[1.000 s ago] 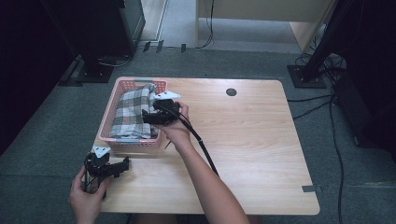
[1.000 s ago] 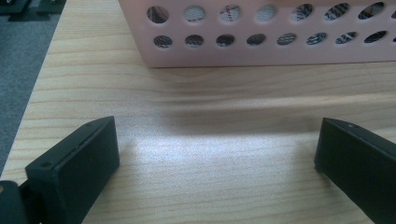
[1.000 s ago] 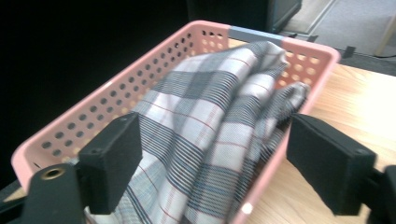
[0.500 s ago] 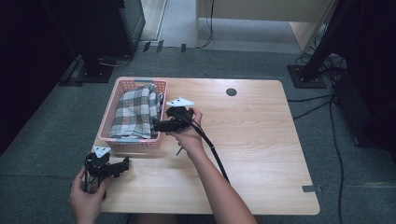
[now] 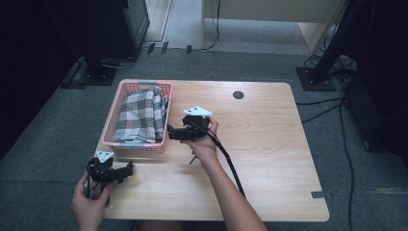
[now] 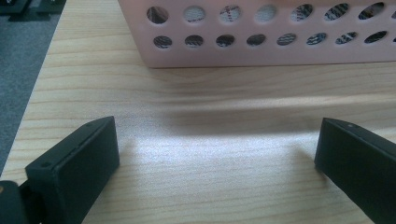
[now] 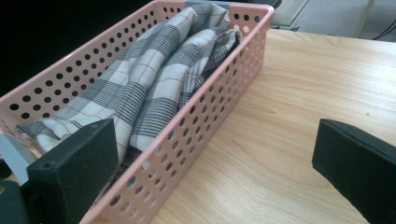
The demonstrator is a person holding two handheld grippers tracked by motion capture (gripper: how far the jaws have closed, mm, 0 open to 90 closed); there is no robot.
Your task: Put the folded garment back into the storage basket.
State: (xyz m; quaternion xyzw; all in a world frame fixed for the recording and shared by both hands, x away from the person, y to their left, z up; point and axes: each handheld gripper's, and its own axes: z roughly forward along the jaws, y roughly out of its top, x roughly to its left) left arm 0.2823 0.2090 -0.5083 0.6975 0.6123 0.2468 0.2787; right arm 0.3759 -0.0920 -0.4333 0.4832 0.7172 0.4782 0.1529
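Basket (image 5: 117, 113) wall beside right claw (image 5: 169, 133)

I am working in what looks like a lab or test room in an office building. Grey carpet floor (image 5: 43, 144) runs under a plain light-wood tabletop (image 5: 269, 144). Black equipment stands (image 5: 320, 72) with flat bases sit around it, loose cables (image 5: 346, 125) trail across the carpet, and a pale wooden cabinet (image 5: 260, 19) stands at the back.
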